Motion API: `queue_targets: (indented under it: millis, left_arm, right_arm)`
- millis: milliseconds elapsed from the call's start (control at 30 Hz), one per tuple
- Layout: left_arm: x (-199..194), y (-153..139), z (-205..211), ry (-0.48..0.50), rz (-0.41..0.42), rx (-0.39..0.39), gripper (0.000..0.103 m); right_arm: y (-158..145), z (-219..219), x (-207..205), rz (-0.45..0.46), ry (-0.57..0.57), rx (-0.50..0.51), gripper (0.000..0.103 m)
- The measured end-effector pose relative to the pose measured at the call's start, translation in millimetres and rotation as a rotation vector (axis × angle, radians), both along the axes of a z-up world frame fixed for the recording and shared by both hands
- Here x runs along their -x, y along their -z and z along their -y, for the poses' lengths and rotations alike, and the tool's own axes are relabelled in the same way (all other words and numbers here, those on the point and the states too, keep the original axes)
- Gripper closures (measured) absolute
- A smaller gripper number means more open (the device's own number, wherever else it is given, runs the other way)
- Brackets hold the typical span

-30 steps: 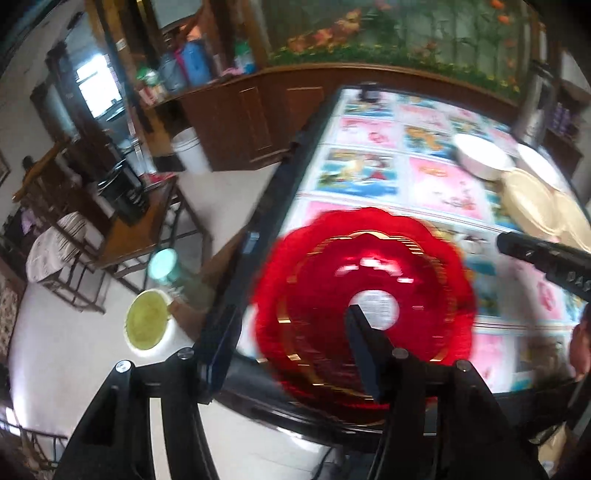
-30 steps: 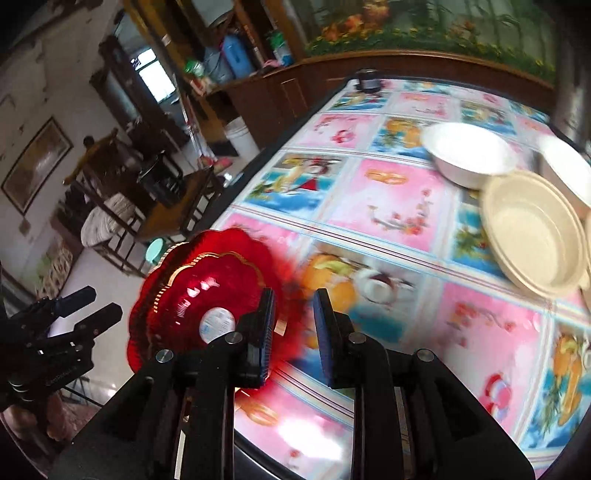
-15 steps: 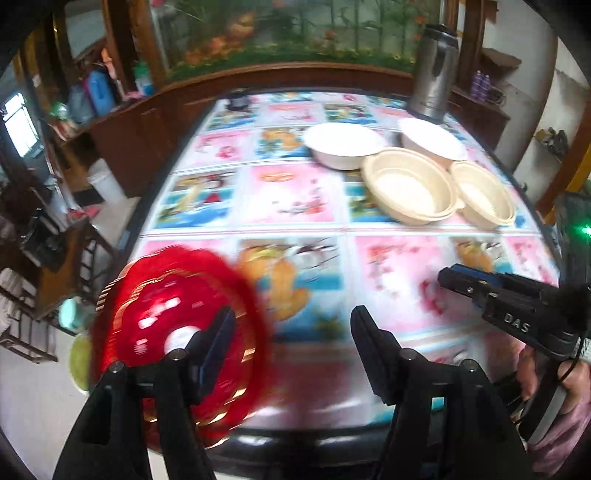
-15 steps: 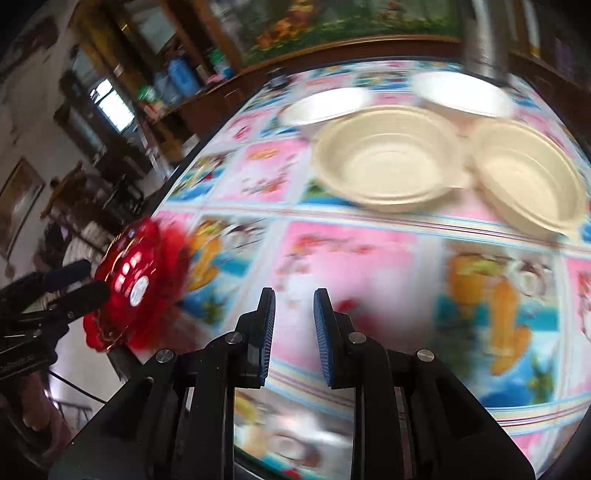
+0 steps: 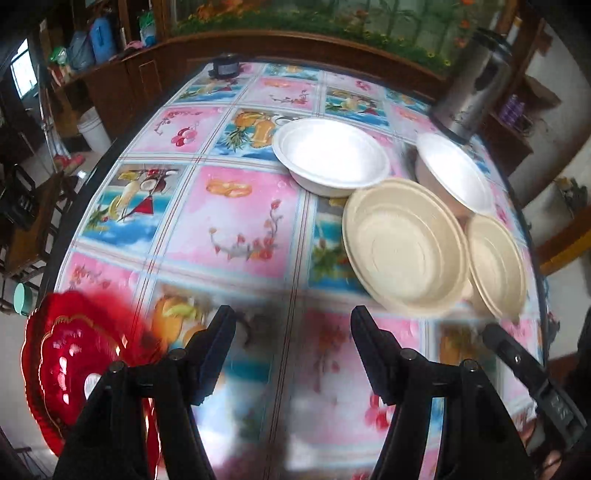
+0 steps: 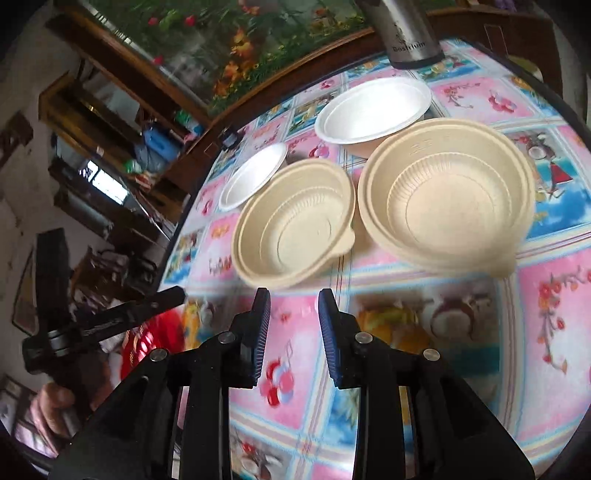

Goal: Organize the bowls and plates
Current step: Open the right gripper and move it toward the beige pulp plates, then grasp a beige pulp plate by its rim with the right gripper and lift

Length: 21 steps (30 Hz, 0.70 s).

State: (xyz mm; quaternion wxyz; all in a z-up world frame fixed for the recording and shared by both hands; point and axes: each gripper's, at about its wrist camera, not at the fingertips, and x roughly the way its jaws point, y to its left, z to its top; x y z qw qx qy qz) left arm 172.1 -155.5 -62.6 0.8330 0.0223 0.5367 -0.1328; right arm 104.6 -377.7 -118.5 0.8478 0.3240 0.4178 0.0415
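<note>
Red scalloped plate point(image 5: 70, 365) at the near left table edge, behind the left gripper's point(image 5: 291, 354) left finger. Left tongs wide apart, nothing between them. Right gripper point(image 6: 291, 332) narrow, jaws opening, only bare fruit-print tablecloth point(image 6: 424, 332) in the gap. Ahead on the cloth, two beige ribbed bowls point(image 6: 295, 225) point(image 6: 447, 195) side by side, near each other; touching or not, could not tell. Behind them, two white foam bowls point(image 6: 373, 110) point(image 6: 255, 177), the right-hand one just beside a steel flask point(image 6: 406, 33). Left tongs also visible in the right wrist view, gripped by a hand point(image 6: 55, 410) low at the left.
</note>
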Motion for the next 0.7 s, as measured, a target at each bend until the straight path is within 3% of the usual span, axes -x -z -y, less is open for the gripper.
queue_targets:
  millis: [300, 433, 700]
  left_arm:
    - [-46, 16, 25, -0.053, -0.074, 0.03, 0.038]
    - [-55, 20, 37, -0.046, -0.082, 0.027, 0.038]
    - [-67, 36, 48, -0.036, -0.124, 0.03, 0.038]
  right_arm:
    - [29, 24, -23, -0.063, 0.078, -0.183, 0.076]
    - [35, 31, -29, -0.077, 0.113, -0.237, 0.065]
    - [39, 25, -39, -0.098, 0.113, -0.256, 0.065]
